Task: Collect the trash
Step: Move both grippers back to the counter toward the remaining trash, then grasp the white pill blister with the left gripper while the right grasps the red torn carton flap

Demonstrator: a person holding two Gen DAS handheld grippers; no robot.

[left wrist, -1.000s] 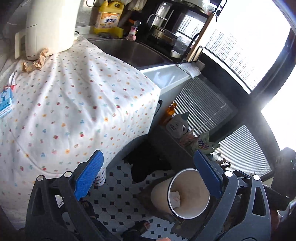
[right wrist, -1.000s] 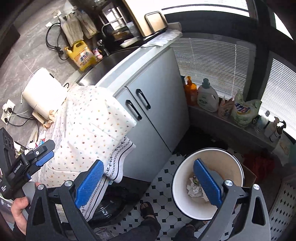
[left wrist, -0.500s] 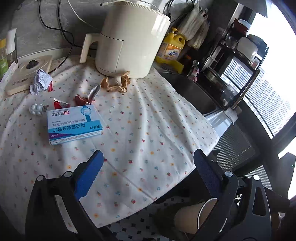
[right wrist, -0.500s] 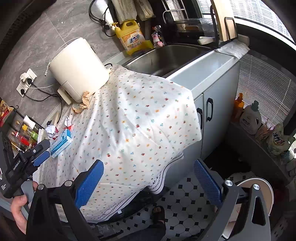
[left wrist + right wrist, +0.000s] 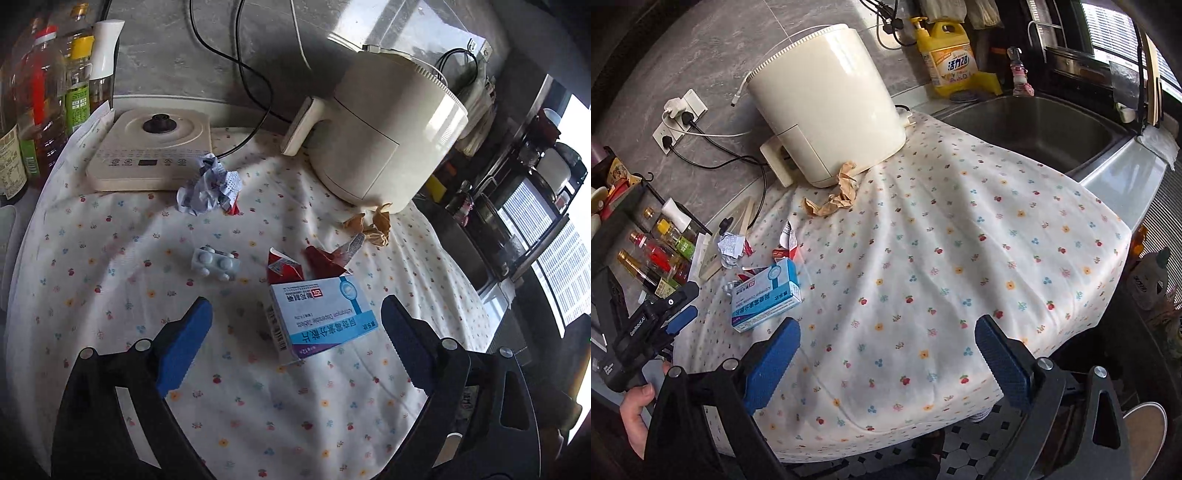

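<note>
A flower-print tablecloth [image 5: 960, 258] covers the counter and hangs over its front edge, giving the litter one flat surface to lie on. At its back stands a cream air fryer [image 5: 391, 136], pushed toward the wall so its cord reaches the sockets; a flat induction hob [image 5: 151, 151] sits beside it for the same reason.

The trash is scattered in front of these. The biggest piece is a blue-and-white tablet box [image 5: 321, 317], lying flat and nearest the left gripper [image 5: 295, 339], between its fingers in the picture but not touched. This gripper's jaws stand wide and have just been closing a little, with nothing pressed between the pads. It looks aimed at the box as the next pick.

Behind the box lie torn red wrapper scraps [image 5: 284, 266], a crumpled white-and-blue paper [image 5: 208, 184], crumpled brown paper [image 5: 373, 225] against the fryer, and a small blister strip [image 5: 216, 262], possibly still holding pills.

The right gripper [image 5: 886, 358] hovers over bare cloth, jaws apart and empty.
</note>
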